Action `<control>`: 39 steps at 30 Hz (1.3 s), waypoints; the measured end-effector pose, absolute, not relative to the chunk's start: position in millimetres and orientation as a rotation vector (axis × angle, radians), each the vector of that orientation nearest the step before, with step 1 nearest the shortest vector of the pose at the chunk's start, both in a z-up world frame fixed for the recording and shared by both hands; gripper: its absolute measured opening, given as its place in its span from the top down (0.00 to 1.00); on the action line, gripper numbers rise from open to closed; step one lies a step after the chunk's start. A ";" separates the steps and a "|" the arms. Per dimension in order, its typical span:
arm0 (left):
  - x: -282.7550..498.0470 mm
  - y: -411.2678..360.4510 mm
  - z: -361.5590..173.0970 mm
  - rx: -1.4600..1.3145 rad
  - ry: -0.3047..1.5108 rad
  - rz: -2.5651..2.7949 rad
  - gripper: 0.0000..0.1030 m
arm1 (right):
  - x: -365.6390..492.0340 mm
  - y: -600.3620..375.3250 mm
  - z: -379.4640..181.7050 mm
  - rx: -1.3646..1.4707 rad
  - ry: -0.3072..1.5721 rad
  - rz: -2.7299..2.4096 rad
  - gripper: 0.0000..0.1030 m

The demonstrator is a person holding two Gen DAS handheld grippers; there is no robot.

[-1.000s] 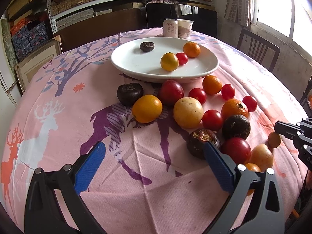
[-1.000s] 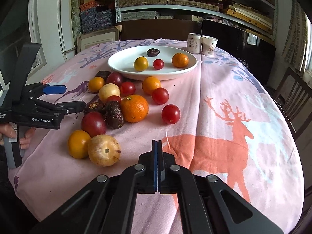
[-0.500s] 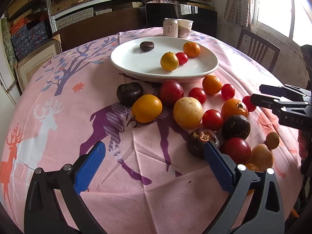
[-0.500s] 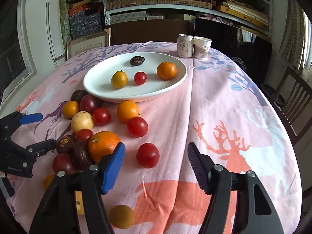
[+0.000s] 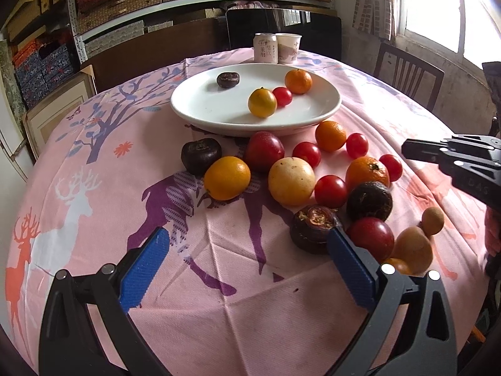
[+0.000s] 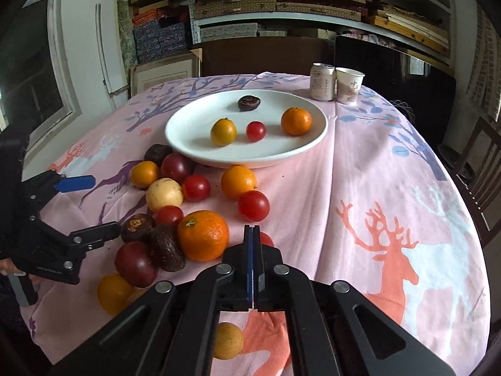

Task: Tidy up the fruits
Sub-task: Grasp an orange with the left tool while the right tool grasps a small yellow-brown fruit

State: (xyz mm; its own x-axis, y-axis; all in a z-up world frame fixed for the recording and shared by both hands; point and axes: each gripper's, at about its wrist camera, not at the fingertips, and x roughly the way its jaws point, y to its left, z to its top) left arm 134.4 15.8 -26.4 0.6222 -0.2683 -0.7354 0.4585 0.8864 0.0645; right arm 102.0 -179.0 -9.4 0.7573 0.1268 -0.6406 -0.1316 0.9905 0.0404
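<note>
A white plate (image 5: pixel 200 109) (image 6: pixel 181 131) holds a dark fruit, a yellow citrus, a cherry tomato and a mandarin. Several loose fruits lie in front of it: oranges (image 6: pixel 203 235), cherry tomatoes (image 6: pixel 253 205), red plums (image 5: pixel 264 152), dark fruits (image 5: pixel 314 230) and a pale yellow fruit (image 5: pixel 291 181). My left gripper (image 5: pixel 247 269) is open and empty, low over the cloth before the pile. My right gripper (image 6: pixel 252 250) is shut and empty; its tips hide most of a red tomato (image 6: pixel 267 238) just behind them.
A drink can (image 6: pixel 322 81) and a paper cup (image 6: pixel 349 84) stand behind the plate. The round table's pink cloth (image 6: pixel 391 172) falls away at the edges. Chairs (image 5: pixel 407 72) and shelves surround it. A small tan fruit (image 6: pixel 227 340) lies under my right gripper.
My right gripper was open around the red tomato half a second ago and is now shut with nothing between its pads. The left gripper has not moved.
</note>
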 end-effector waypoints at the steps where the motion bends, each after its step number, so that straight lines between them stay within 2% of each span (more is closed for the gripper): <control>1: 131.2 16.7 -24.7 0.241 0.797 -0.438 0.04 | 103.9 -179.6 -11.4 -0.021 0.695 0.099 0.77; 2: 125.7 19.6 -21.9 0.214 0.793 -0.452 0.04 | 105.9 -181.7 -12.9 -0.013 0.700 0.074 0.50; 3: 118.8 24.0 -18.8 0.183 0.783 -0.458 0.04 | 107.0 -186.1 -12.6 0.021 0.700 0.083 0.45; 5: 104.2 32.0 -13.5 0.125 0.760 -0.475 0.04 | 108.1 -190.6 -11.0 0.061 0.688 0.109 0.46; 7: 93.2 33.2 -13.0 0.087 0.761 -0.494 0.04 | 112.0 -188.1 -12.1 0.042 0.692 0.098 0.50; 8: 88.6 30.7 -15.6 0.070 0.780 -0.519 0.04 | 116.5 -186.4 -14.9 0.035 0.720 0.099 0.74; 9: 84.9 27.0 -19.3 0.052 0.806 -0.562 0.04 | 121.6 -185.1 -18.4 0.034 0.749 0.103 0.93; 11: 79.5 17.4 -28.5 0.022 0.872 -0.653 0.04 | 119.5 -183.3 -15.6 0.032 0.736 0.094 1.00; 16: 74.4 -2.1 -34.0 0.069 0.887 -0.651 0.04 | 100.2 -177.2 -6.2 -0.013 0.684 0.108 1.00; 17: 74.3 -4.8 -34.4 0.072 0.885 -0.660 0.10 | 97.6 -178.2 -4.4 -0.013 0.677 0.107 1.00; 18: 74.0 -8.3 -34.2 0.081 0.878 -0.689 0.41 | 94.5 -180.4 -2.5 -0.008 0.670 0.107 1.00; 19: 75.4 -12.9 -35.0 0.097 0.883 -0.718 0.57 | 92.7 -182.4 -1.0 -0.002 0.668 0.108 1.00; 20: 78.4 -16.0 -37.0 0.097 0.896 -0.722 0.61 | 91.0 -185.1 0.0 0.006 0.665 0.108 1.00; 23: 81.8 -14.7 -37.2 0.072 0.891 -0.726 0.65 | 87.1 -192.8 0.1 0.026 0.669 0.103 1.00; 32: 62.9 -4.2 -31.7 0.086 0.850 -0.694 0.65 | 89.4 -206.8 -3.1 0.066 0.697 0.138 1.00; 35: 60.0 5.9 -28.5 0.064 0.849 -0.664 0.65 | 89.0 -211.2 -9.9 0.107 0.732 0.159 0.93; 36: 58.4 8.1 -26.1 0.070 0.839 -0.655 0.65 | 86.4 -211.9 -12.8 0.123 0.745 0.168 0.63; 38: 55.5 9.8 -21.3 0.089 0.818 -0.642 0.65 | 75.3 -210.4 -17.7 0.151 0.744 0.186 0.19; 39: 54.5 10.5 -19.5 0.096 0.810 -0.639 0.65 | 67.1 -207.5 -19.0 0.147 0.723 0.191 0.19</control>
